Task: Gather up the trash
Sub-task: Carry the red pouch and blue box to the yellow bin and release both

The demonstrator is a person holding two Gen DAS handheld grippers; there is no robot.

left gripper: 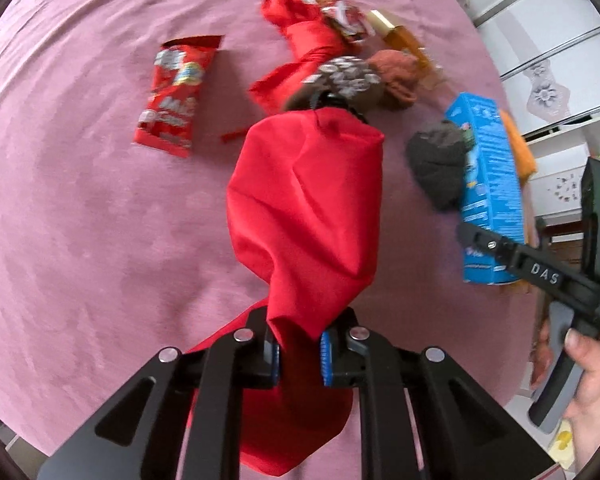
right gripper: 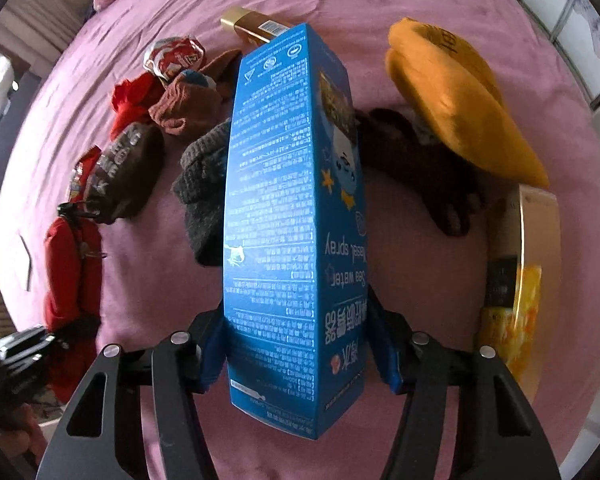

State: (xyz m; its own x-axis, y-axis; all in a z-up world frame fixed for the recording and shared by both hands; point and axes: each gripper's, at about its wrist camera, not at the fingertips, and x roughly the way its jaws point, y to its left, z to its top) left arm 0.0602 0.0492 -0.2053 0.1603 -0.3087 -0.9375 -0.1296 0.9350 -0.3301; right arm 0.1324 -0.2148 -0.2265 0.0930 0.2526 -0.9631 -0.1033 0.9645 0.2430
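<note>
- The bed (left gripper: 80, 220), covered in a pink sheet, carries everything; it fills both views.
- A red cloth bag (left gripper: 304, 216) hangs crumpled in front of the left gripper (left gripper: 298, 354), whose jaws are pinched tight on a fold of its fabric; its far end, with a black cord, lies toward a brown pouch with silver lettering (left gripper: 346, 76).
- A blue nasal-spray box (right gripper: 288, 200) stands on end between the blue pads of the right gripper (right gripper: 298, 356), which touch its two sides. In the left view the same box sits just right of the bag, with a hand (left gripper: 588, 384) gripping the right tool's handle nearby.
- An orange-yellow knitted hat (right gripper: 460, 112) lies right of the box, partly over a dark brown glove (right gripper: 428, 168).
- A gold carton with yellow print (right gripper: 516, 280) lies at the right edge of the right view.
- A grey knitted item (right gripper: 204, 192) lies just left of the box, touching it.
- A red snack wrapper (left gripper: 176, 96), torn open, lies flat and apart to the left of the bag.
- A rust-coloured sock (right gripper: 188, 104) and a crumpled red-and-white wrapper (right gripper: 176, 56) lie beyond, next to a gold-capped box (right gripper: 252, 26).
</note>
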